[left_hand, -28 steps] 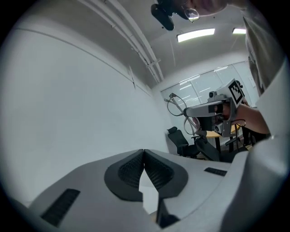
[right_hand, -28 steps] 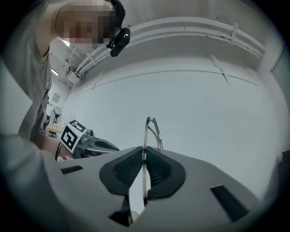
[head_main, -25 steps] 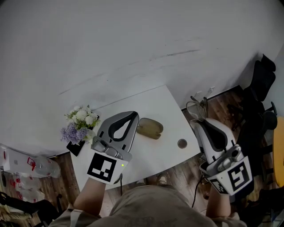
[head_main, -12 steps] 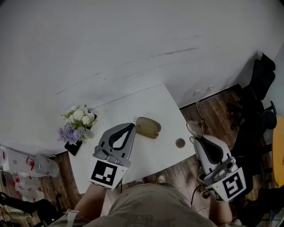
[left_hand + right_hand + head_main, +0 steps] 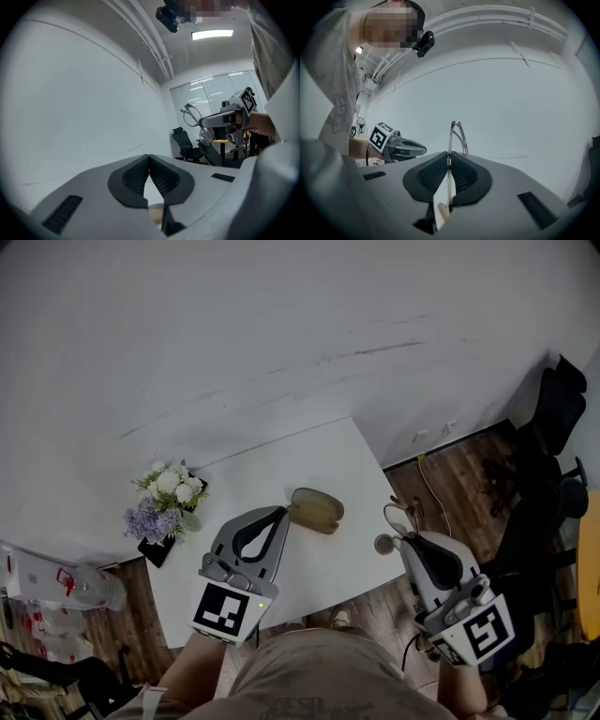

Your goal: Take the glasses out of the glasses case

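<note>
Grey plastic claws, one in each of a person's hands, reach over a white counter [image 5: 309,460], seen from above. Nearest, on the right, the right claw [image 5: 405,538] is closed on the glasses [image 5: 396,518], pinching the thin metal frame between its ribbed pads. The lenses stand up past the claw tips, in the air by the counter's near right edge. A small round object [image 5: 383,544] lies on the counter just beside them.

On the left, the left claw [image 5: 282,512] has its jaws shut with nothing between them. Its tips are just beside the tan glasses case [image 5: 316,509], which lies near the counter's middle; whether they touch cannot be told. Farther left stands a bunch of white and purple flowers [image 5: 164,502]. Beyond is a pale wall, with wooden floor [image 5: 459,460] and black office chairs [image 5: 553,404] far right.

The glasses appear to be out of the case. The risk is the narrow pinch: the frame could swivel or slip, miss the counter and hit the floor. Squeezing harder could bend the wire.
</note>
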{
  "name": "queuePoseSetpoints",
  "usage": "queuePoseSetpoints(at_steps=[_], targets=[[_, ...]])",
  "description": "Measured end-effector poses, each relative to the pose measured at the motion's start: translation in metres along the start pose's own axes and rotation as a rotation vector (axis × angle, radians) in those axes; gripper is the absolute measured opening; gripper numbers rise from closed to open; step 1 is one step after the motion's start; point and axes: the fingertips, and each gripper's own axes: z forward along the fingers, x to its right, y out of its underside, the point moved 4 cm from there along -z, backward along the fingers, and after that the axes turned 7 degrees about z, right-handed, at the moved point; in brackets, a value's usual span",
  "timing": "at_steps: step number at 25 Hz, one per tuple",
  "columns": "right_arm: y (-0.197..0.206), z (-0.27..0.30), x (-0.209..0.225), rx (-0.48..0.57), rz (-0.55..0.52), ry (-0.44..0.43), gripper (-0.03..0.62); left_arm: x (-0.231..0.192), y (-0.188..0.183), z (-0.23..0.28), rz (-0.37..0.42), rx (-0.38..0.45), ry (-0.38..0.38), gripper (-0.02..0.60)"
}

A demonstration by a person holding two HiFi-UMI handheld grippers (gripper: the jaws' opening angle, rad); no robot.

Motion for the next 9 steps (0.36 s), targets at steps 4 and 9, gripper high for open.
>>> queuePoseSetpoints(at_steps=[4, 9], targets=[[0.0045, 0.0045, -0.0003, -0.012, -0.003, -0.004, 0.046, -0.0056, 0.0007, -0.0041, -0.009, 0.005, -0.019, 0.017], [0.0079, 0.0064, 0.0009, -0.026, -0.006, 0.001, 0.046, -0.0075, 0.0044, -0.0060, 0.004, -0.007, -0.021, 0.017]])
